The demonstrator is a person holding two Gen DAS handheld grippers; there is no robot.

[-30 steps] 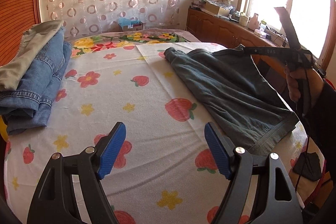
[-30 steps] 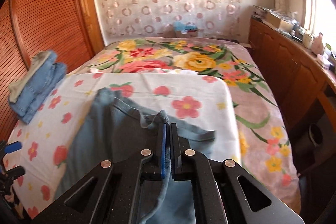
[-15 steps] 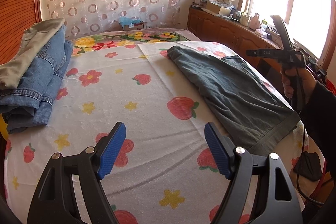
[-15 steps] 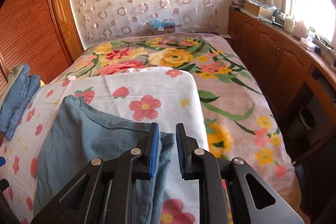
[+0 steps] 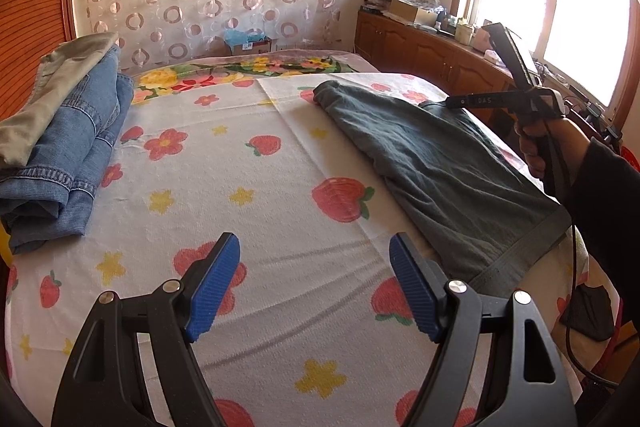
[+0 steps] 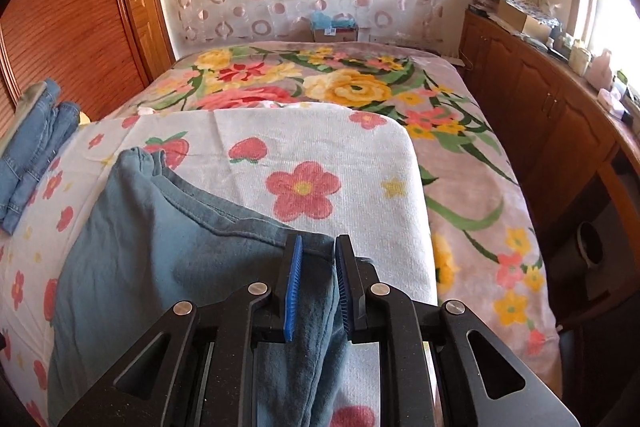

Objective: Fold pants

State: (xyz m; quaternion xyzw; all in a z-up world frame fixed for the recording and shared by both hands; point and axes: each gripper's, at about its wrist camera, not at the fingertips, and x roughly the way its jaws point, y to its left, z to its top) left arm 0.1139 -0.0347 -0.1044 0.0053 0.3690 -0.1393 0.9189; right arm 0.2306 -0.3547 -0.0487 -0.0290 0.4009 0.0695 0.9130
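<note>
Dark grey-green pants [image 5: 436,163] lie flattened on a strawberry-and-flower towel [image 5: 248,187] spread over a bed, on the right side of the left wrist view. Their long axis runs diagonally, from a far end near the middle of the bed to a hemmed near end at the right edge. The right gripper [image 6: 318,291] sits over the garment's right edge, its blue fingers [image 6: 292,295] a little apart with a ridge of the cloth standing between them; the pads do not appear to press on it, so the fabric looks let go. The left gripper [image 5: 314,283] hovers over bare towel with its fingers wide apart and empty, the pants' hemmed end just to its right. The right hand [image 5: 538,143] is the nearer one to the fabric. A stack of folded jeans [image 5: 60,155] rests far left.
</note>
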